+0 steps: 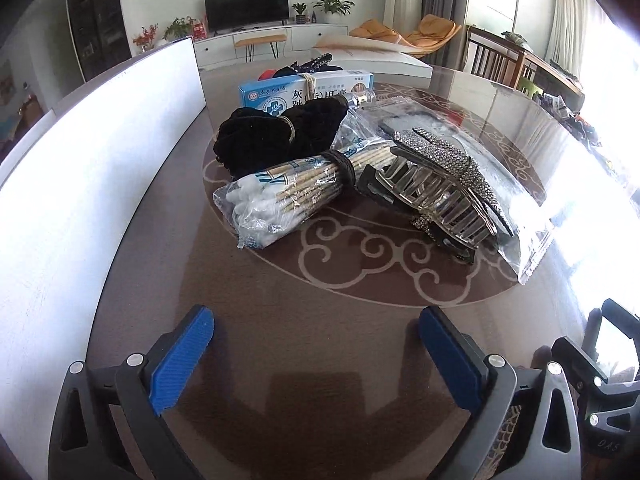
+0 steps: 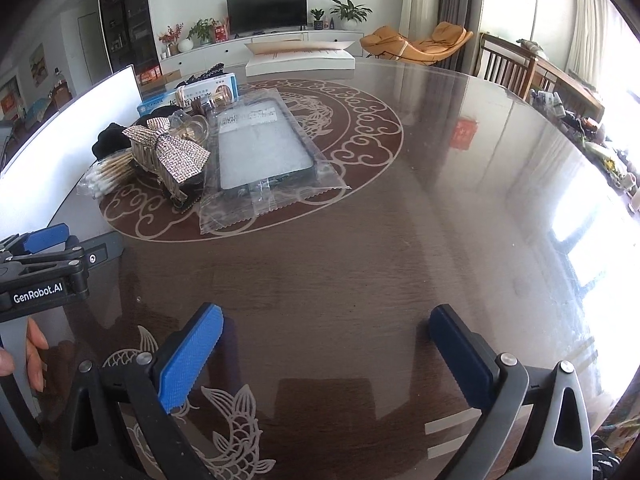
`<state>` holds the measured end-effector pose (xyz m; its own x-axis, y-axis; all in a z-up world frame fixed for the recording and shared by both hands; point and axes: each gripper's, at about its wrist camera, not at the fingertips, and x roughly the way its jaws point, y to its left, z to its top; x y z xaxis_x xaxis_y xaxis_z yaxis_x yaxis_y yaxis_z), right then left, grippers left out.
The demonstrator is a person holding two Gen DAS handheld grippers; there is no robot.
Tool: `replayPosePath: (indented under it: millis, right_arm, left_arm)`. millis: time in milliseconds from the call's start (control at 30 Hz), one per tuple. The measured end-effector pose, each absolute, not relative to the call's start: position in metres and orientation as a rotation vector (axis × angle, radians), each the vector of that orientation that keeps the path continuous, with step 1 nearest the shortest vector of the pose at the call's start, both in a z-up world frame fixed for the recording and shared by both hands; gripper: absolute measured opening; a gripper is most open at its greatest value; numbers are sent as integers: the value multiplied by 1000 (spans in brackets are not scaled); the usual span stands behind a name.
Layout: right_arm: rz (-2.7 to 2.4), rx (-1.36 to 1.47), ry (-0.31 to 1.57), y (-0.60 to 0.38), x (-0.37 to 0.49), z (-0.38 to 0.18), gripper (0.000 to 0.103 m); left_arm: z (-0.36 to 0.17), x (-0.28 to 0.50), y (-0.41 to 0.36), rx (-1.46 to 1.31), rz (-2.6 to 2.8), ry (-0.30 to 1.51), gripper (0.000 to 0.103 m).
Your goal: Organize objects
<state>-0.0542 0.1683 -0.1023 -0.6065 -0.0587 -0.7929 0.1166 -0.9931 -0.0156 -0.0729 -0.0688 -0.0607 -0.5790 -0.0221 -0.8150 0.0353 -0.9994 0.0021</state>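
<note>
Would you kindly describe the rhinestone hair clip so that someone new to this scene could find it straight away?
Start at the round dark table with the pale cloud-pattern ring. A small pile of items lies on the ring's left side, next to a white board. The hair clip sits between the bag of cotton swabs and the flat clear packet; it alone has a sparkling rhinestone bow over clear teeth.

Dark glossy tabletop [image 2: 360, 264] with pale scroll inlay. White wall behind; black television [image 2: 267, 11] on a low white cabinet [image 2: 280, 40], potted plants [image 2: 350, 10] alongside. Orange lounge chair [image 2: 420, 42], grey curtains [image 2: 454, 8]. Strong daylight at right, apparently from windows, overexposed.
</note>
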Motion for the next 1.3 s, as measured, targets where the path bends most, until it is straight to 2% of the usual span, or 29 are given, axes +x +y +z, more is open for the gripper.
replayPosePath:
  millis: [1300]
  right_arm:
    - [-2731,1336,98,168,-53,-101,103]
  left_arm:
    - [-61,-80,-69,1425,-2762,25,103]
